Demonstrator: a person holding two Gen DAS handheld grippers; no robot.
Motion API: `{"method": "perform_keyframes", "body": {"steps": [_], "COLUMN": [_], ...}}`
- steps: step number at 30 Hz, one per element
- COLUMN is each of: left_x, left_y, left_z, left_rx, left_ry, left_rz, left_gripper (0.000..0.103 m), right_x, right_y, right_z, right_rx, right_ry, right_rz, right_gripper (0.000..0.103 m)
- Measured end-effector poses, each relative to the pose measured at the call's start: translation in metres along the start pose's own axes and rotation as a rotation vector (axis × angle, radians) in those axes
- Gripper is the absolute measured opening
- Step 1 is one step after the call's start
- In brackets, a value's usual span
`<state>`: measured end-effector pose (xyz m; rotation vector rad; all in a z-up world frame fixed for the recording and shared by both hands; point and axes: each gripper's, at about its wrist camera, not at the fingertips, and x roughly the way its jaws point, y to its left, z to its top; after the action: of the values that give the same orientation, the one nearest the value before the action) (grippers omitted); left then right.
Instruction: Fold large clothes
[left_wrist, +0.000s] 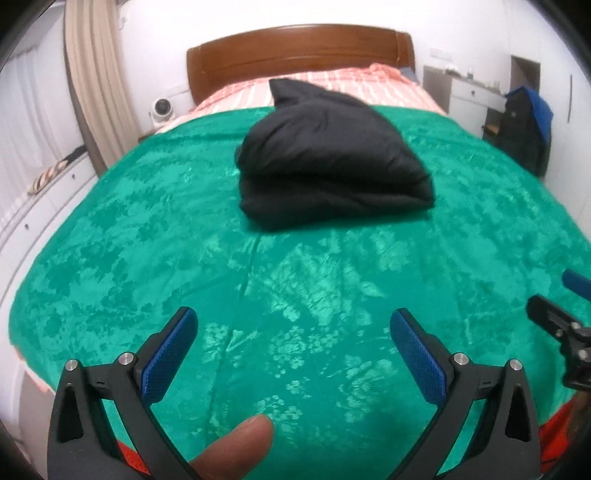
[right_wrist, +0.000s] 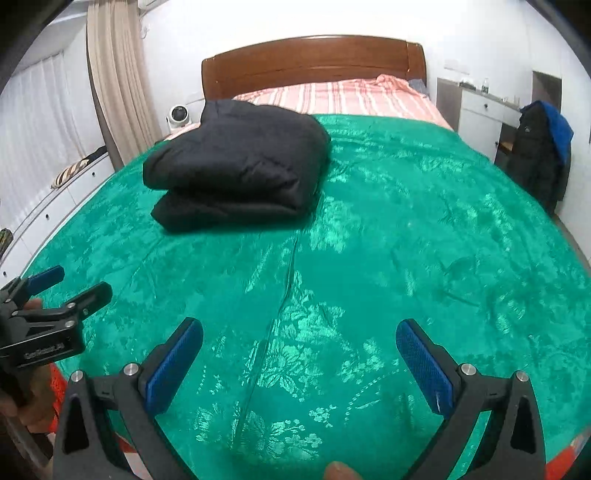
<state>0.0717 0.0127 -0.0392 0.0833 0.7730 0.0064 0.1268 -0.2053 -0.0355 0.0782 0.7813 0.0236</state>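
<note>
A bulky black padded garment (left_wrist: 332, 155), folded into a thick stack of two layers, is lying on a shiny green floral-patterned bedspread (left_wrist: 147, 258) that is covering most of the bed. In the left wrist view the garment is sitting toward the middle of the spread, with one pointed corner sticking up toward the curved brown wooden headboard (left_wrist: 299, 48). Its near folded edge is lying flat, well apart from both grippers.

The left gripper (left_wrist: 293, 332) is hovering over the near part of the spread with its blue-padded fingers (left_wrist: 170, 358) spread wide and holding nothing; a fingertip (left_wrist: 240, 446) is showing at the bottom edge. The right gripper (right_wrist: 299, 343) is likewise hanging with its fingers wide apart and empty, just beside the left one.

Between the grippers and the garment a broad stretch of bare green cloth is lying open, crossed by one long crease. To the right of the garment the spread is running free to the bed's edge. Beyond the far edge of the green cloth a pink striped sheet (right_wrist: 332, 96) is showing. A beige curtain (right_wrist: 114, 74) is hanging on the left, and a dark jacket draped on a chair (right_wrist: 539, 147) is standing off the right side.
</note>
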Motion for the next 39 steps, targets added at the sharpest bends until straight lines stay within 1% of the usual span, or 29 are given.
{"method": "perform_keyframes", "body": {"steps": [4,7,10,16,21,24,26,29,32,35,39], "left_x": [-0.011,-0.020,-0.028,-0.045,-0.059,-0.068,-0.072,-0.077,-0.085,-0.090,-0.091], "left_y": [0.002,0.004,0.002,0.000,0.003,0.006,0.006,0.008,0.010,0.008,-0.005], "left_z": [0.002,0.004,0.008,0.014,0.019,0.021,0.019,0.014,0.011,0.012,0.016], "left_rx": [-0.020,-0.026,-0.026,-0.024,-0.011,0.025,0.066,0.073,0.046,0.013,0.019], "left_ry": [-0.020,-0.034,-0.056,-0.096,-0.119,-0.129,-0.124,-0.084,-0.077,-0.058,-0.029], "left_rz": [-0.008,-0.003,0.012,0.005,0.009,0.007,0.016,0.047,0.023,-0.014,-0.074], "left_gripper": [0.103,0.103,0.103,0.103,0.103,0.103,0.103,0.103,0.103,0.103,0.103], "right_x": [-0.006,-0.013,-0.021,-0.028,-0.032,-0.043,-0.051,-0.060,-0.065,-0.070,-0.075], "right_y": [0.004,0.007,0.008,0.008,0.006,0.004,0.004,0.007,0.007,0.008,0.008], "right_z": [0.001,0.002,0.005,0.009,0.011,0.012,0.009,0.003,0.000,0.002,0.004], "right_rx": [-0.044,-0.071,-0.086,-0.104,-0.094,-0.057,-0.024,-0.004,0.009,-0.006,-0.016], "right_ry": [-0.002,-0.006,-0.022,-0.028,0.007,0.051,0.080,0.097,0.107,0.091,0.065], "right_rz": [-0.066,-0.092,-0.100,-0.132,-0.133,-0.094,-0.038,-0.010,0.001,-0.012,-0.035], "right_gripper": [0.103,0.103,0.103,0.103,0.103,0.103,0.103,0.103,0.103,0.103,0.103]}}
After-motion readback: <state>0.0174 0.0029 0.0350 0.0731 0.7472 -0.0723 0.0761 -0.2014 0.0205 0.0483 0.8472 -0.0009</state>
